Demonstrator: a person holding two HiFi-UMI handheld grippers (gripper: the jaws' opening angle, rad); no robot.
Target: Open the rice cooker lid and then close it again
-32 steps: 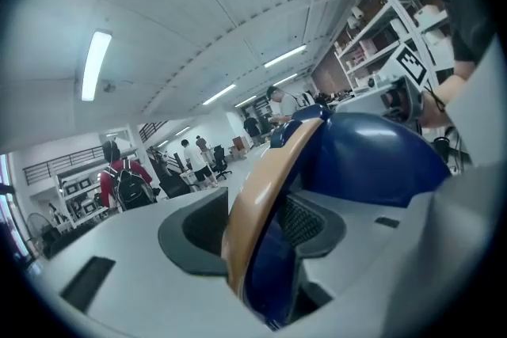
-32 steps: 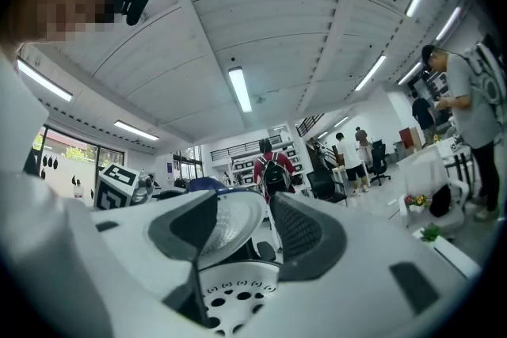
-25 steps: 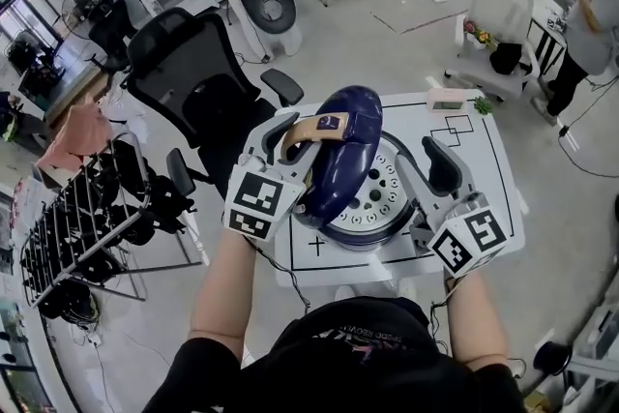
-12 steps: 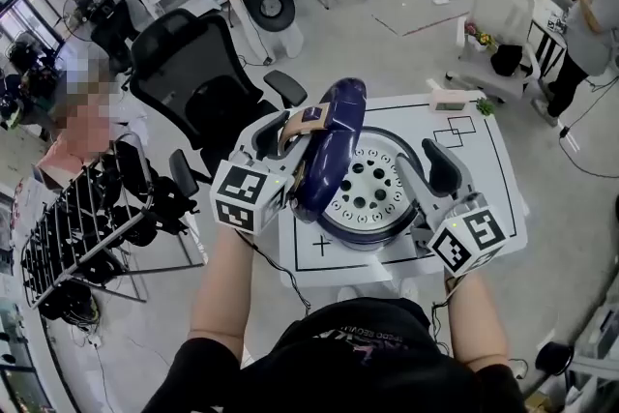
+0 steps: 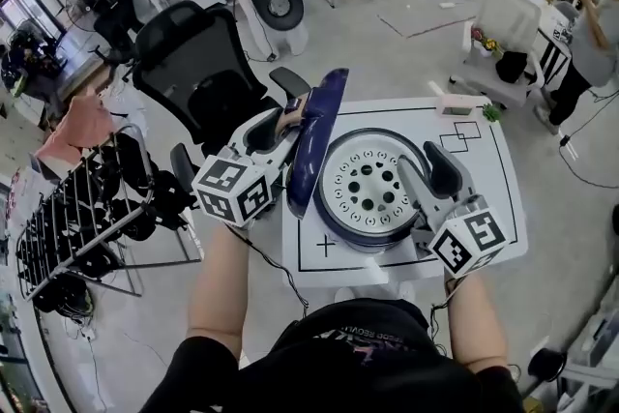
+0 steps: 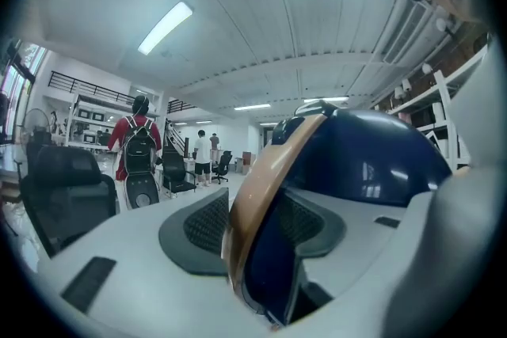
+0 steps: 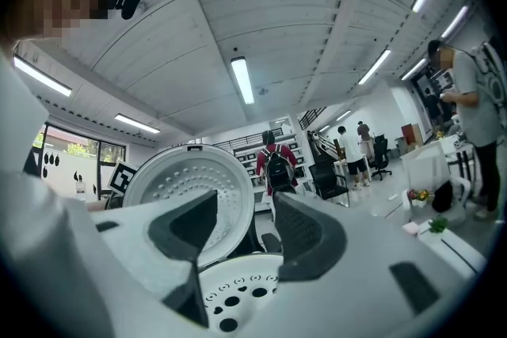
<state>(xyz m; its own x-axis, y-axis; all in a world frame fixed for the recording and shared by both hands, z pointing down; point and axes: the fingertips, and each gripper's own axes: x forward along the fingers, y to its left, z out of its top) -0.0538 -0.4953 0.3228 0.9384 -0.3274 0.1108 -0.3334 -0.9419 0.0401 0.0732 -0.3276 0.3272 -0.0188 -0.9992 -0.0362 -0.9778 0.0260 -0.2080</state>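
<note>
The rice cooker (image 5: 372, 184) stands on the white table, and its perforated white inner plate shows from above. Its dark blue lid (image 5: 314, 135) stands raised, nearly edge-on, at the cooker's left. My left gripper (image 5: 280, 126) is shut on the lid's tan handle (image 5: 293, 111). In the left gripper view that tan handle (image 6: 261, 194) runs between the pads, with the blue lid (image 6: 372, 162) behind it. My right gripper (image 5: 435, 174) is open at the cooker's right rim. The right gripper view shows the lid's white underside (image 7: 190, 186) and the perforated plate (image 7: 238, 293) beyond the spread jaws of the right gripper (image 7: 238, 229).
The table (image 5: 484, 198) carries black marked lines and a small box with something green (image 5: 459, 102) at its far edge. A black office chair (image 5: 198, 63) stands beyond the table on the left, and a rack of dark gear (image 5: 87, 227) stands further left. A person (image 5: 590, 34) stands far right.
The lid has swung up from leaning over the pot to nearly upright. My left gripper moved left and rolled with it. More of the perforated plate shows. The right gripper hardly moved.
</note>
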